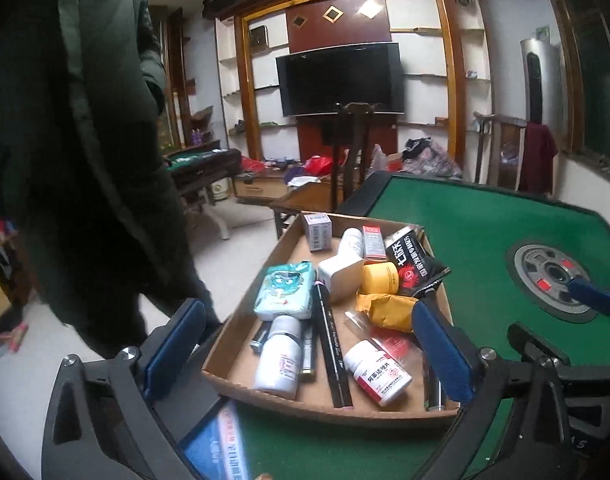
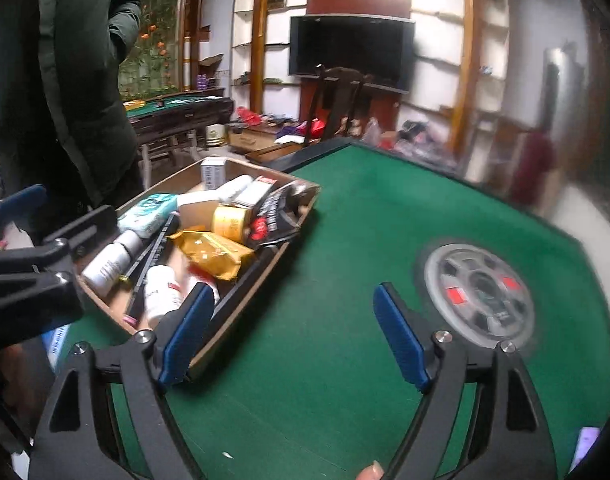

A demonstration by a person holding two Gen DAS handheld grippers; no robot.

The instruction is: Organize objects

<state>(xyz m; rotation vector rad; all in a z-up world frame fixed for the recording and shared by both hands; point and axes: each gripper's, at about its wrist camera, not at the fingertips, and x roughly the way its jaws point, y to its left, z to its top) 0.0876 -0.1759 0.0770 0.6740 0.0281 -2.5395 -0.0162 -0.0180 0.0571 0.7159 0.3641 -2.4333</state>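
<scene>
A shallow cardboard tray (image 1: pixel 241 368) sits at the left edge of the green table (image 1: pixel 485 232). It holds white pill bottles (image 1: pixel 379 372), a black marker (image 1: pixel 331 344), a teal tissue pack (image 1: pixel 283 290), a yellow packet (image 1: pixel 385 308), a yellow jar (image 1: pixel 379 278) and small boxes. My left gripper (image 1: pixel 305 344) is open above the tray's near end, holding nothing. My right gripper (image 2: pixel 293 332) is open and empty over the felt just right of the tray (image 2: pixel 241 320); its left finger (image 2: pixel 185 332) overlaps the tray's near corner.
A blue and white box (image 1: pixel 217 444) lies on the table below my left gripper. A round grey hub (image 2: pixel 479 292) is set in the table's middle. A person in a dark green coat (image 1: pixel 65 140) stands at the left. A wooden chair (image 1: pixel 349 148) stands behind the table.
</scene>
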